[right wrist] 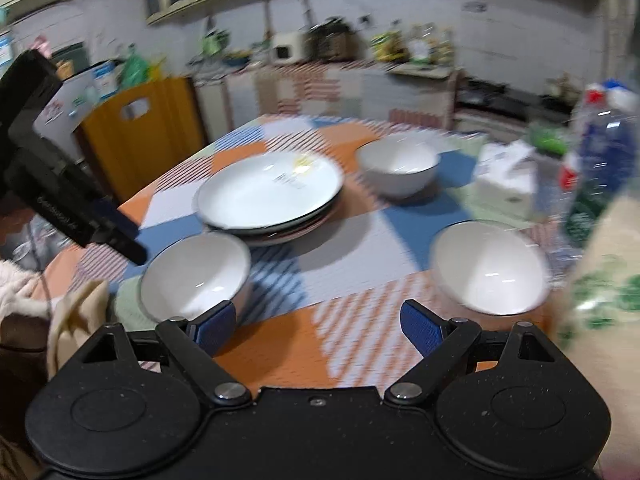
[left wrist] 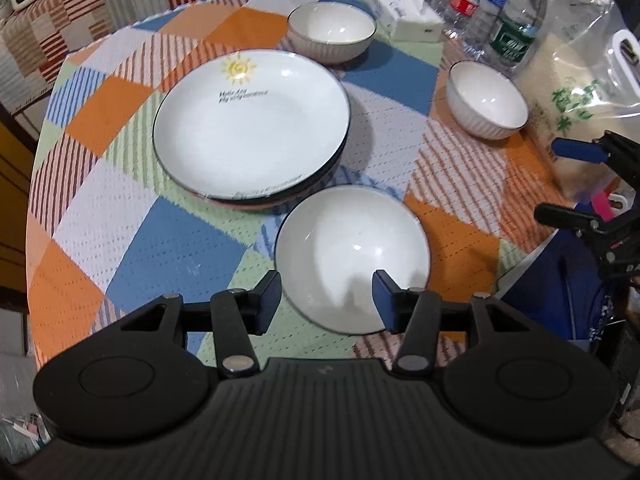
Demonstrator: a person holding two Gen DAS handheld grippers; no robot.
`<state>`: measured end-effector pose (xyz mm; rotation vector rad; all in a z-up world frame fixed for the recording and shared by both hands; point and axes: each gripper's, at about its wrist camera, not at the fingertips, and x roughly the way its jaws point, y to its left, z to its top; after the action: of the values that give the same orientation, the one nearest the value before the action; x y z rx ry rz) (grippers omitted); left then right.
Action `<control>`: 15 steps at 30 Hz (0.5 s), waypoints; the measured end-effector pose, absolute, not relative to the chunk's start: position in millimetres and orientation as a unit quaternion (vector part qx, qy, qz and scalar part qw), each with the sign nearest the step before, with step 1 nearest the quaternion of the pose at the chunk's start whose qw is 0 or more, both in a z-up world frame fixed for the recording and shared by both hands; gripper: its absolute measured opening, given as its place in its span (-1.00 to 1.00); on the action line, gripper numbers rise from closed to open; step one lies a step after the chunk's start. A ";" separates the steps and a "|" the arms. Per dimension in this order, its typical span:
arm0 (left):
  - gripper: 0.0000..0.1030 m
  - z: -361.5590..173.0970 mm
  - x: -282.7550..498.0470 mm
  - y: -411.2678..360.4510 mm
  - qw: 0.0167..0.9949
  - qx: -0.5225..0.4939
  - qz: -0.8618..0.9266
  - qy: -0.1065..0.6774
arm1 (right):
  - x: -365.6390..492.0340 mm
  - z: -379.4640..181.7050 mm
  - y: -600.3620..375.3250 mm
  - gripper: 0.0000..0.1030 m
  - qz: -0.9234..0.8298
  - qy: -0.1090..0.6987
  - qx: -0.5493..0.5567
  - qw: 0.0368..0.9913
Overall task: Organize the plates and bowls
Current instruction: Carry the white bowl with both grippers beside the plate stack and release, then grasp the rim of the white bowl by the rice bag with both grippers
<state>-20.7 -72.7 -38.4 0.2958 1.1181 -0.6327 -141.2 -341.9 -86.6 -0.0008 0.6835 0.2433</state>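
Left tongs: mine, spread, empty, over near bowl, lower centre.
Right tongs: spread, empty.
Plate stack: centre.
Next: I'd pinch one rim squarely, lift level, nest bowls.
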 end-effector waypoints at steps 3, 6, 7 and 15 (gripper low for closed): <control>0.04 -30.6 -21.7 -82.1 0.793 0.139 -0.305 0.509 | -148.7 -81.4 -350.2 0.79 0.084 0.320 -0.019 0.943; 0.08 -23.6 -21.1 -93.7 0.796 0.139 -0.314 0.498 | -150.5 -80.5 -358.5 0.78 0.059 0.319 -0.021 0.946; 0.09 -21.4 -20.3 -98.0 0.797 0.138 -0.318 0.495 | -150.0 -80.9 -360.8 0.79 0.052 0.320 -0.020 0.946; 0.22 -16.4 -13.4 -139.1 0.802 0.136 -0.340 0.472 | -141.3 -97.2 -373.4 0.78 -0.002 0.325 0.002 0.946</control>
<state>-13.4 -139.1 -16.4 0.2909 1.0128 -0.7283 -141.3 -373.4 -97.2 0.0042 0.6614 -0.0041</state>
